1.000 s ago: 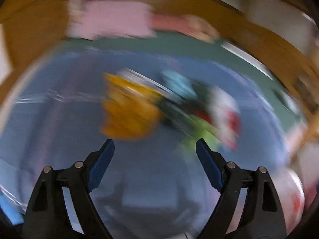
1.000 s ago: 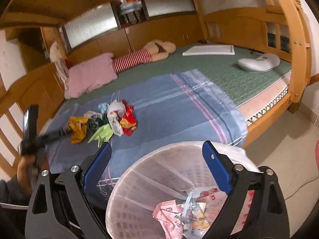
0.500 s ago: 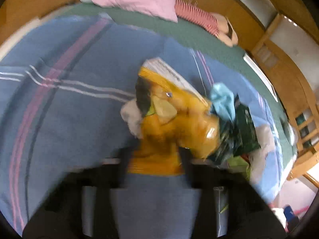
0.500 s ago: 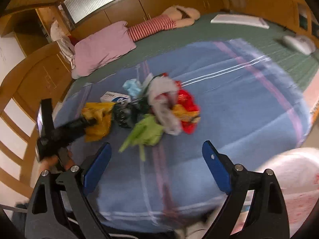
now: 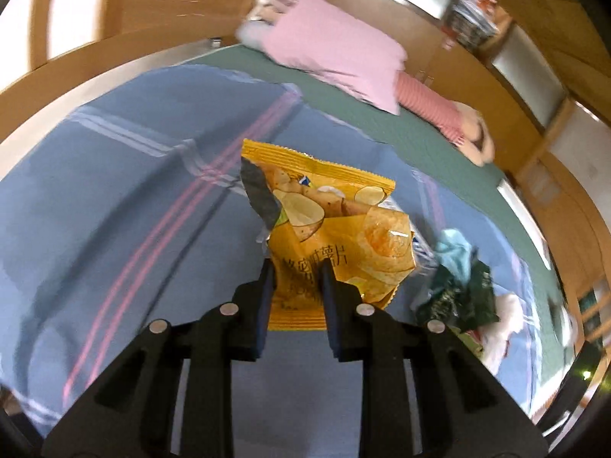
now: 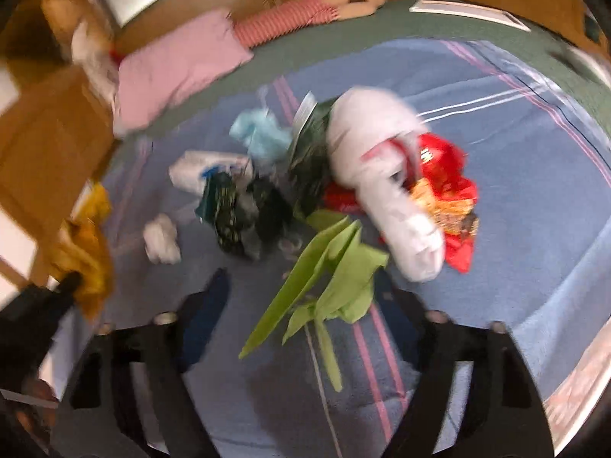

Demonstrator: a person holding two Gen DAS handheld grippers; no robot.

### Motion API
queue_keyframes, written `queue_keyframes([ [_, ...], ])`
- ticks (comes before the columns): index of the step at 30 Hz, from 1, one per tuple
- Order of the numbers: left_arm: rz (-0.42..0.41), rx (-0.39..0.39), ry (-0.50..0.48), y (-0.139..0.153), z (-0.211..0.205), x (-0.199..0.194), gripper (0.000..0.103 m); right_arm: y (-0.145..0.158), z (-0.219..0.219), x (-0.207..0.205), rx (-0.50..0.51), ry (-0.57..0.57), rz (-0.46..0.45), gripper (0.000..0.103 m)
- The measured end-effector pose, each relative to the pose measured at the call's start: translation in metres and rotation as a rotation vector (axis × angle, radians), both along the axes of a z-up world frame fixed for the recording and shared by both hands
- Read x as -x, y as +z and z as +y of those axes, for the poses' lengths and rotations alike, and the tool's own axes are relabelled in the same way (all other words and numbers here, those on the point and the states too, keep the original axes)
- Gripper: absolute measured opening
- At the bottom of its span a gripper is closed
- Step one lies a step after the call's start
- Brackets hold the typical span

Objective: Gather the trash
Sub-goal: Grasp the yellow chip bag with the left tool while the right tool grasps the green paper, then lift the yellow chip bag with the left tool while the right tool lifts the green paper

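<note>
My left gripper [image 5: 296, 271] is shut on the lower end of a yellow chip bag [image 5: 336, 225], which hangs clear of the blue blanket [image 5: 114, 210]. In the right wrist view that bag [image 6: 86, 255] and the left gripper [image 6: 57, 297] sit at the far left, apart from the trash pile. My right gripper [image 6: 305, 290] hovers low over a green wrapper [image 6: 336, 267] at the pile's near edge. Its jaws are closing, with the wrapper between them and the pads not touching it. Behind lie a white plastic bag [image 6: 382, 175], red wrappers [image 6: 443, 164] and dark green packets [image 6: 236, 206].
A crumpled white tissue [image 6: 162, 240], a white box [image 6: 206, 168] and a light blue wrapper [image 6: 259, 133] lie on the blanket [image 6: 534, 191]. A pink pillow [image 6: 175, 72] and a striped plush [image 6: 290, 19] lie at the head of the wooden bed. The bin's rim [image 6: 580, 378] shows at lower right.
My left gripper shut on the yellow chip bag and drew it away from the pile. My right gripper swung from the bin down to the pile, and its jaws narrowed around the green wrapper.
</note>
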State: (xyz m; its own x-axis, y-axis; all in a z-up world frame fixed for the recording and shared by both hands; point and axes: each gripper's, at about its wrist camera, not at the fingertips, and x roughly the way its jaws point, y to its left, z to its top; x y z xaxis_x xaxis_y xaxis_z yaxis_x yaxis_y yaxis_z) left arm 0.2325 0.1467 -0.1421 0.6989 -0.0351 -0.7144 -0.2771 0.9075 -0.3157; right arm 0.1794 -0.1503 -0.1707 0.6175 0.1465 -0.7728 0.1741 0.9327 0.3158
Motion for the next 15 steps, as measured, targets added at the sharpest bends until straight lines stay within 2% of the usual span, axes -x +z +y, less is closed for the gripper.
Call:
queue_keyframes([
  [1,0.014,-0.017,0.019,-0.001,0.002,0.005,0.025,-0.001,0.001,0.001,0.015,0.0,0.0,0.057],
  [3,0.024,-0.047,0.035,0.0,0.001,0.013,0.025,-0.001,0.003,0.004,0.049,0.009,-0.011,0.041],
  [5,0.024,-0.083,0.041,0.002,-0.001,0.02,0.025,-0.001,0.005,0.008,0.059,0.032,-0.006,0.015],
  [6,0.026,-0.094,0.041,0.002,-0.001,0.023,0.025,-0.001,0.006,0.01,0.061,0.047,-0.005,0.01],
  [9,0.028,-0.08,0.037,0.003,0.0,0.028,0.025,0.003,0.012,0.023,0.087,0.078,-0.009,0.006],
  [15,0.037,-0.052,0.058,-0.001,0.011,0.042,0.025,0.02,0.02,0.058,0.082,0.144,-0.065,0.005],
])
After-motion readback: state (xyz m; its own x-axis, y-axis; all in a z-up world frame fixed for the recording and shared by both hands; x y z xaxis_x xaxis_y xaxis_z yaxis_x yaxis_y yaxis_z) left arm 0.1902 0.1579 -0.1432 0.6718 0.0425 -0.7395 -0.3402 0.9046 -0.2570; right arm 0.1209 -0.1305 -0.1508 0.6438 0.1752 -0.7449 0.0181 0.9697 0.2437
